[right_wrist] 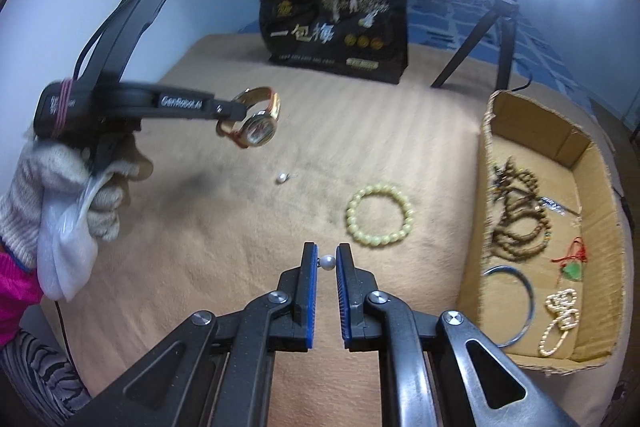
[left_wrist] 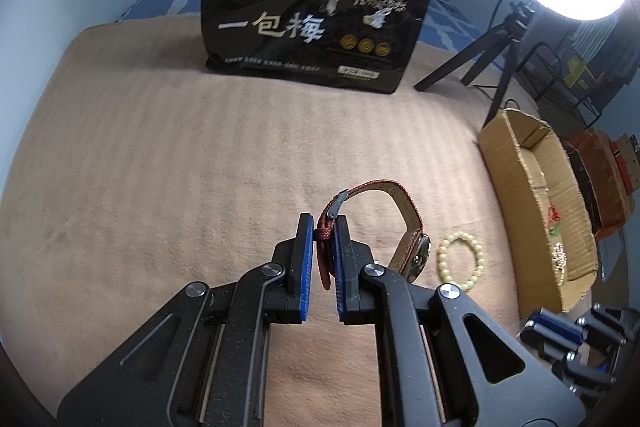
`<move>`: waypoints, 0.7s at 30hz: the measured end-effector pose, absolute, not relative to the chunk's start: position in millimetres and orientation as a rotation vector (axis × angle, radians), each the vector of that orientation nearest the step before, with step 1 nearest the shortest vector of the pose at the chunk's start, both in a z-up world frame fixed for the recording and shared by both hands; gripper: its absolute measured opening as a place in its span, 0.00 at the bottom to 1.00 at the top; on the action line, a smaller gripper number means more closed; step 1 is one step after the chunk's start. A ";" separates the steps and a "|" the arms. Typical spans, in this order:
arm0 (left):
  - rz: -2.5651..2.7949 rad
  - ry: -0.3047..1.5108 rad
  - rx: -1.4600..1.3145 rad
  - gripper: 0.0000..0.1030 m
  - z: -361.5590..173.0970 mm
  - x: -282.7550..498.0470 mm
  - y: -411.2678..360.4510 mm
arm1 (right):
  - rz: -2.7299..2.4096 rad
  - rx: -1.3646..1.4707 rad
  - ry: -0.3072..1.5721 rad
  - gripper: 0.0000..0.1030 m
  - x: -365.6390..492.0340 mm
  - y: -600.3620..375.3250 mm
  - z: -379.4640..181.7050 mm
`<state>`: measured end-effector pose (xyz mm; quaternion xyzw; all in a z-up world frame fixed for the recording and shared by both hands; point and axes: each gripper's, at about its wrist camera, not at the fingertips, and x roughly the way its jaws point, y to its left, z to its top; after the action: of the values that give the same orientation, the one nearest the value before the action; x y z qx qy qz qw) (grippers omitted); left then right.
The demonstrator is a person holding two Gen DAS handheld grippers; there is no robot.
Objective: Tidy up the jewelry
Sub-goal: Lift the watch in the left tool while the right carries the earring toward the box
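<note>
A ribbed beige blanket (right_wrist: 248, 227) covers the work surface, soft and striped in low ridges. The left gripper (left_wrist: 325, 227) pinches the woven red strap of a wristwatch (left_wrist: 404, 227) between its blue ridged pads, the strap looping out to a round metal case; seen from the right wrist view, the watch (right_wrist: 260, 127) hangs in the air clear of the blanket, and the gripper's black arm bears the white lettering "GenRobot.AI". A hand in a knitted white glove (right_wrist: 60, 187) grips that handle. The right gripper (right_wrist: 327, 263) is pressed on a small round pearl earring (right_wrist: 328, 262); a second pearl earring (right_wrist: 283, 178) lies on the blanket farther off. A bracelet of pale yellow beads (right_wrist: 378, 217) lies near the corrugated cardboard box (right_wrist: 486, 163), which holds brown wooden beads (right_wrist: 520, 219), a thin metal bangle (right_wrist: 520, 307), a red cord charm (right_wrist: 572, 263) and a cream bead string (right_wrist: 560, 319). A glossy black bag (left_wrist: 312, 15) behind reads "一包梅".
</note>
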<state>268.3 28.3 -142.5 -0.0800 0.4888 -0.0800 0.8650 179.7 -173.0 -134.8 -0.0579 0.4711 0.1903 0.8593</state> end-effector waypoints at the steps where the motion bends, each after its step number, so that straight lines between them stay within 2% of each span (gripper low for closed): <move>1: -0.173 1.021 -0.168 0.07 -140.4 268.1 25.8 | 0.394 -0.116 0.981 0.07 180.0 -176.5 -131.5; 21: -0.376 0.947 -0.078 0.07 -100.1 239.3 -82.5 | 0.202 0.061 0.871 0.07 214.0 -292.5 -81.6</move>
<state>239.3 -82.5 -100.1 -0.0373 0.4530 -0.1800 0.8723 214.0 -292.5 -81.6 0.0296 0.4212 0.0979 0.9012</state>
